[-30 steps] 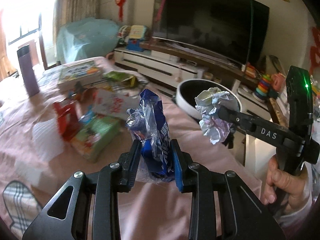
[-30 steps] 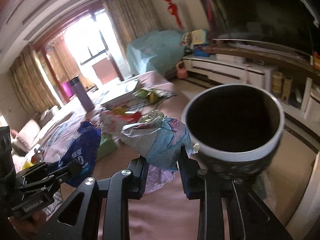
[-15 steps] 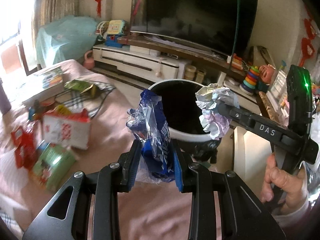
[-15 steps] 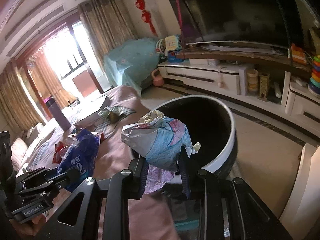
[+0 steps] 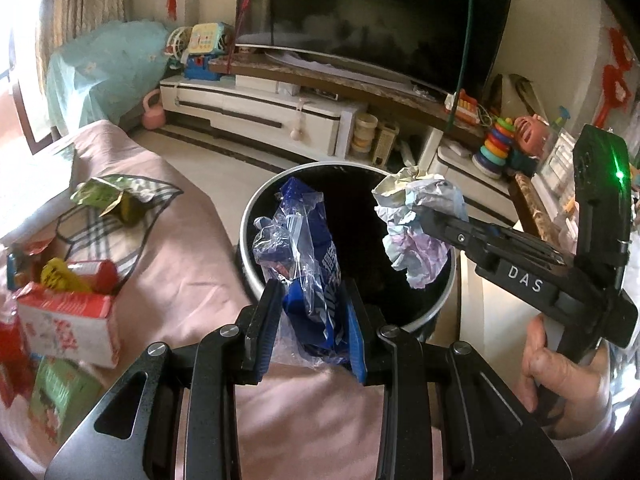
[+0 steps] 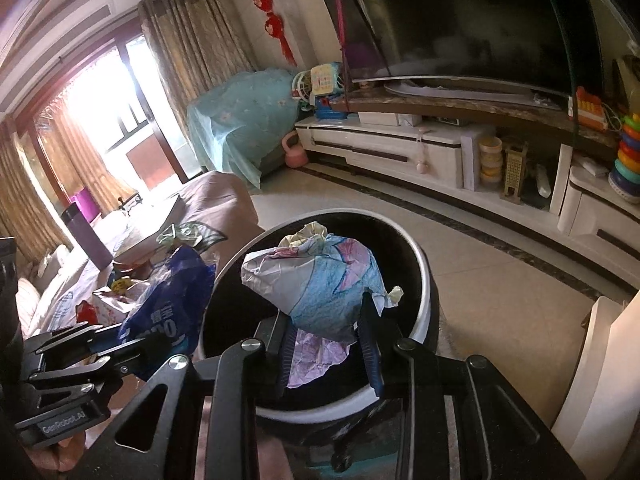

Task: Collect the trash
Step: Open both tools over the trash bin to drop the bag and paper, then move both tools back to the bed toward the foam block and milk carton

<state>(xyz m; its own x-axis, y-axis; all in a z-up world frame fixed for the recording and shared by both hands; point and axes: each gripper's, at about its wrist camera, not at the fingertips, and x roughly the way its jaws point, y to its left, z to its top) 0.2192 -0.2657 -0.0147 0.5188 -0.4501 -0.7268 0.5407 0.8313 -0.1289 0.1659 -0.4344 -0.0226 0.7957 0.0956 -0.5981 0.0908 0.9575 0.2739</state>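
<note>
My left gripper (image 5: 310, 300) is shut on a blue and clear plastic snack bag (image 5: 310, 256) and holds it over the near rim of the round trash bin (image 5: 250, 208), which has a white rim and a black inside. My right gripper (image 6: 326, 320) is shut on a crumpled paper ball (image 6: 320, 284) with blue and pink drawing, held above the bin's opening (image 6: 424, 276). The right gripper (image 5: 436, 220) and its paper ball (image 5: 420, 224) show in the left wrist view. The left gripper (image 6: 132, 344) with the blue bag (image 6: 172, 304) shows in the right wrist view.
The pink-covered table (image 5: 180, 208) holds a red and white carton (image 5: 68, 324), a green box (image 5: 60, 396), a green wrapper (image 5: 102, 196) on a checked cloth and a purple bottle (image 6: 86, 236). A TV stand (image 6: 400, 152) with toys lies beyond the tiled floor.
Both grippers have swung right, from over the table to above the bin, each still holding its trash. The bin has come nearer and lower in both views.
</note>
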